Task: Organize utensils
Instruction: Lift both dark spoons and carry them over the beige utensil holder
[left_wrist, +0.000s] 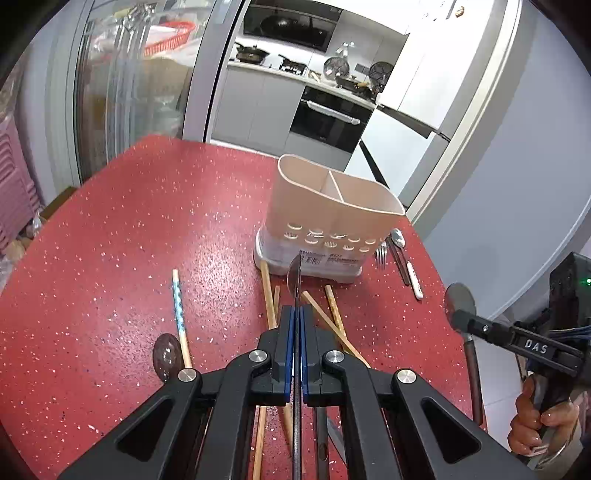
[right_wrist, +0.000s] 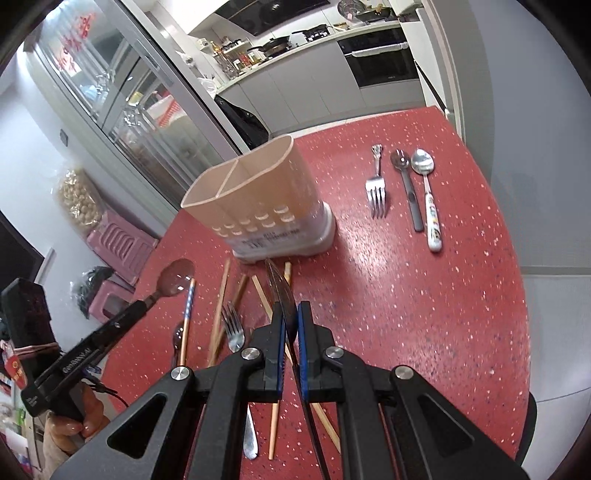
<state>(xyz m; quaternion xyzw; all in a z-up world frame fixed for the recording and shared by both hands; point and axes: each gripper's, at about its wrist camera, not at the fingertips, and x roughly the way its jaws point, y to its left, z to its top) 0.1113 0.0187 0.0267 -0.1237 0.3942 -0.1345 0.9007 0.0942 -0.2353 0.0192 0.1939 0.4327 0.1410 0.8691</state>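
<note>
In the left wrist view my left gripper (left_wrist: 296, 314) is shut on a metal spoon (left_wrist: 295, 275) seen edge-on, its bowl raised in front of the beige two-compartment utensil holder (left_wrist: 332, 218). My right gripper (right_wrist: 291, 314) is shut on a dark spoon (right_wrist: 280, 290), also edge-on, above the chopsticks (right_wrist: 221, 306). Each gripper shows in the other's view: the right gripper (left_wrist: 458, 318) at the table's right edge and the left gripper (right_wrist: 143, 304) at the left, each with a spoon bowl sticking out past its tips. Both compartments of the holder (right_wrist: 258, 199) look empty.
On the red speckled table (left_wrist: 147, 221) lie several wooden chopsticks (left_wrist: 269, 302), a blue-patterned chopstick (left_wrist: 179, 310), a dark spoon (left_wrist: 166, 354) and a fork (right_wrist: 232, 325). Right of the holder lie a fork (right_wrist: 376, 188) and two spoons (right_wrist: 406, 184). A person's hand (left_wrist: 535, 421) holds the right gripper.
</note>
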